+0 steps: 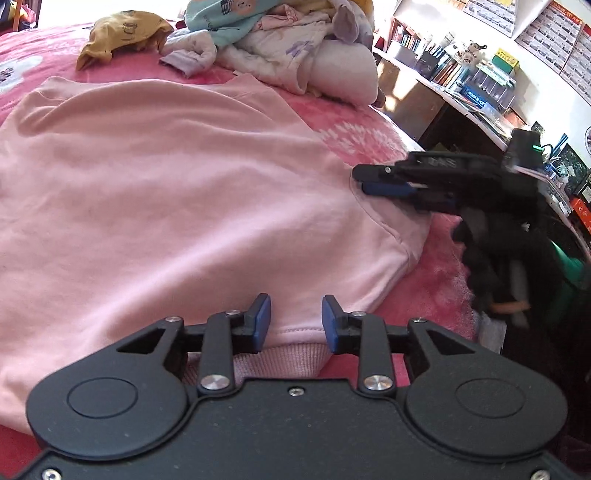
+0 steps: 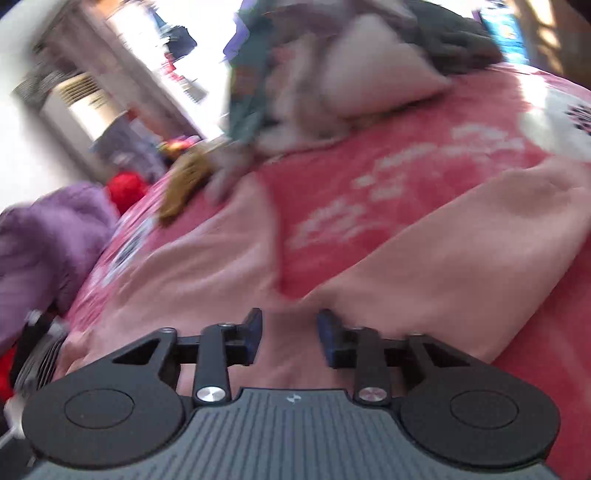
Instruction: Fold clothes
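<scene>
The left gripper (image 1: 295, 320) is held open, its blue pads either side of the ribbed collar of a pink sweatshirt (image 1: 166, 184), nothing yet pinched; the right gripper (image 2: 290, 338) is likewise seen open in its own blurred view, over pink cloth near the shoulder seam. The sweatshirt is spread flat on a red patterned blanket (image 1: 369, 129), a pile of unfolded clothes (image 1: 266, 33) beyond. Being soft, light and limp, it is best pinched at stitched edges such as collar or shoulder seam.

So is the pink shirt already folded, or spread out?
Mostly spread: the pink shirt lies flat over the bed, one sleeve stretched sideways.
</scene>
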Motion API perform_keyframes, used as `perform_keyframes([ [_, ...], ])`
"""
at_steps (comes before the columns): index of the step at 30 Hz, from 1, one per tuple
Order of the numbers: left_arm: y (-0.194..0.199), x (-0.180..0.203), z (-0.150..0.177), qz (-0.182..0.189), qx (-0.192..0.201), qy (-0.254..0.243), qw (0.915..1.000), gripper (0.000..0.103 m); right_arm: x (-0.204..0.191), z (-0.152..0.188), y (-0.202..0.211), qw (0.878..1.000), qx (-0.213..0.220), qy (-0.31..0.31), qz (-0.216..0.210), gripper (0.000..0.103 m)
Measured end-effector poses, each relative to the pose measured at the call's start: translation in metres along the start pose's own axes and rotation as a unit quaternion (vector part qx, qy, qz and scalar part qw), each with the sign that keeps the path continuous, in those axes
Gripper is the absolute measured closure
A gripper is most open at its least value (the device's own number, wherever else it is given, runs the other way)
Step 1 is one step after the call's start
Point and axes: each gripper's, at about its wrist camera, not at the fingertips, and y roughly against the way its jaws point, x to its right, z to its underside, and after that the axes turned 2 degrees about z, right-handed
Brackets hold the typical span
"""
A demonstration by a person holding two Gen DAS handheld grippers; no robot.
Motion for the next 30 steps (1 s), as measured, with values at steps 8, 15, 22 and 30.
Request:
perform_keyframes([
  [8,0.005,-0.006,0.000,0.010,0.003,0.002,0.9999,0.074,0.024,-0.011,0.031,0.995,0.052,-0.081,-0.014,0.067],
  [15,0.082,-0.061,0.004,-0.082,0.115,0.048,0.9888,0.074,0.014,0.018,0.026,0.999,0.014,-0.040,0.024,0.081],
  [22,0.172,-0.141,0.008,-0.229,0.223,0.097,0.9426,0.060,-0.024,0.038,0.055,0.997,0.052,-0.037,-0.044,0.061],
  [30,0.176,-0.240,0.020,-0.178,0.239,0.273,0.9147,0.062,-0.068,0.086,0.024,0.994,-0.027,-0.009,-0.101,0.060],
])
